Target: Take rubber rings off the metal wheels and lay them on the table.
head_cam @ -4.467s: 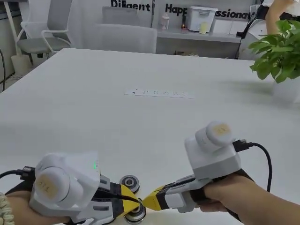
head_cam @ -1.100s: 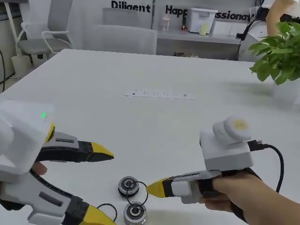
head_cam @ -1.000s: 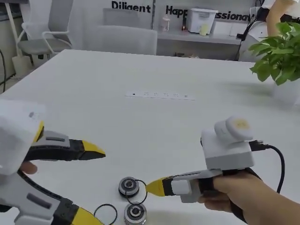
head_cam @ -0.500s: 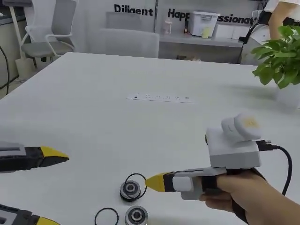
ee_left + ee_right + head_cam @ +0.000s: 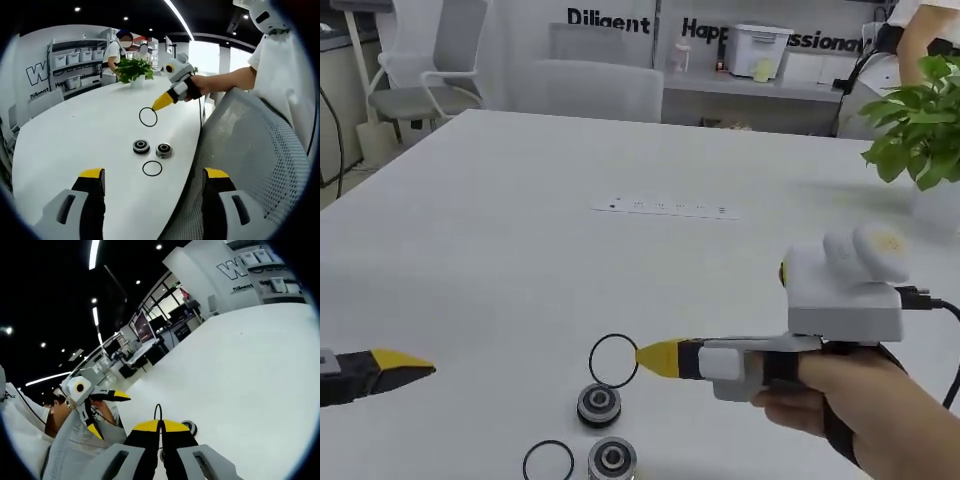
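Above the metal wheel (image 5: 599, 404): thin black rubber ring (image 5: 590, 361) pinched by right gripper (image 5: 640, 355) | left gripper (image 5: 154, 173) gaping, empty | ring earlier touched wheel, now clear

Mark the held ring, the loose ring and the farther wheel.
held ring (image 5: 613, 336), head view, top arc.
loose ring (image 5: 548, 442), head view, top arc.
farther wheel (image 5: 599, 403), head view, hub.

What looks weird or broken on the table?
Nothing broken. One ring dangles from the shut right gripper, off the table; that's just the job. A second ring lies flat beside the two wheels.
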Tool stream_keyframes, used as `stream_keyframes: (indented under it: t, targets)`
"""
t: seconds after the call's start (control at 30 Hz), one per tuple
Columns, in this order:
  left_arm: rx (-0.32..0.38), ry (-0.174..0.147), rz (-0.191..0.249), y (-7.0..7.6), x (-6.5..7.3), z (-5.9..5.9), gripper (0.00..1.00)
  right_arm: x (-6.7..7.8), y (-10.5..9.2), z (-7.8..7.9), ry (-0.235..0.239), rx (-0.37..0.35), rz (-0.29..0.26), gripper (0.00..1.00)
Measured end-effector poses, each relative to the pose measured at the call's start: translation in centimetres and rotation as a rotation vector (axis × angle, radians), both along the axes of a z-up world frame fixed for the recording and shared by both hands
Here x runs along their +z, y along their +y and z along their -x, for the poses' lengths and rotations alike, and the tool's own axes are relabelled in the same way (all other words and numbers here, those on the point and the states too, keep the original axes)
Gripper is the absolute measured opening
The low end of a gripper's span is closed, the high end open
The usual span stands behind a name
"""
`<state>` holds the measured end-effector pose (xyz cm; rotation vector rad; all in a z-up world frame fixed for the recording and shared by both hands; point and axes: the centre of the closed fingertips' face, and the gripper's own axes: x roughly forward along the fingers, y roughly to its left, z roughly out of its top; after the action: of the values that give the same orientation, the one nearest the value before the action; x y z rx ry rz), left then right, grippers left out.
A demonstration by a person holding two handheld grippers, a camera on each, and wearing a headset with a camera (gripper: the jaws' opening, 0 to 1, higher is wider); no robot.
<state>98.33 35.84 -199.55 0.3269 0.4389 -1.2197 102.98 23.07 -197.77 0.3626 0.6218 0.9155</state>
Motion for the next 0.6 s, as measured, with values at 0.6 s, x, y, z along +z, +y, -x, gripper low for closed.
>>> stream_keyframes:
  t: [0.6]
  targets:
    - [0.044,0.018,0.063,-0.6,-0.1,0.1,0.93,1.6,3.4,1.3,-0.091,0.096,0.056,0.0]
